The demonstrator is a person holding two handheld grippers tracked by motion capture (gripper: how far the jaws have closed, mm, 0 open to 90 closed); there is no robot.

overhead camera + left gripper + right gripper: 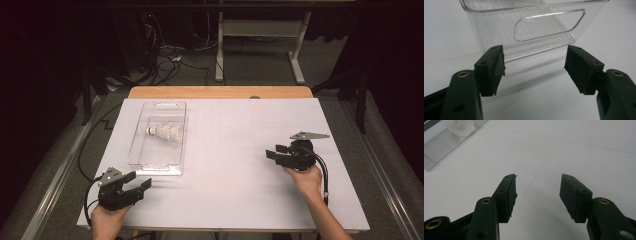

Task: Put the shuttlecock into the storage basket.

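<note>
Two grippers are held open and empty: the left gripper [138,184] is aimed at the near end of the tray [159,169], its length running near-to-far, nearer than the right gripper [273,152].

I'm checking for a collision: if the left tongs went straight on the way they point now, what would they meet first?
Most likely the near end wall of the clear plastic tray, around its cut-out handle. The left tongs stand open, facing that wall squarely with bare white table between. The shuttlecock lies farther back inside.
</note>
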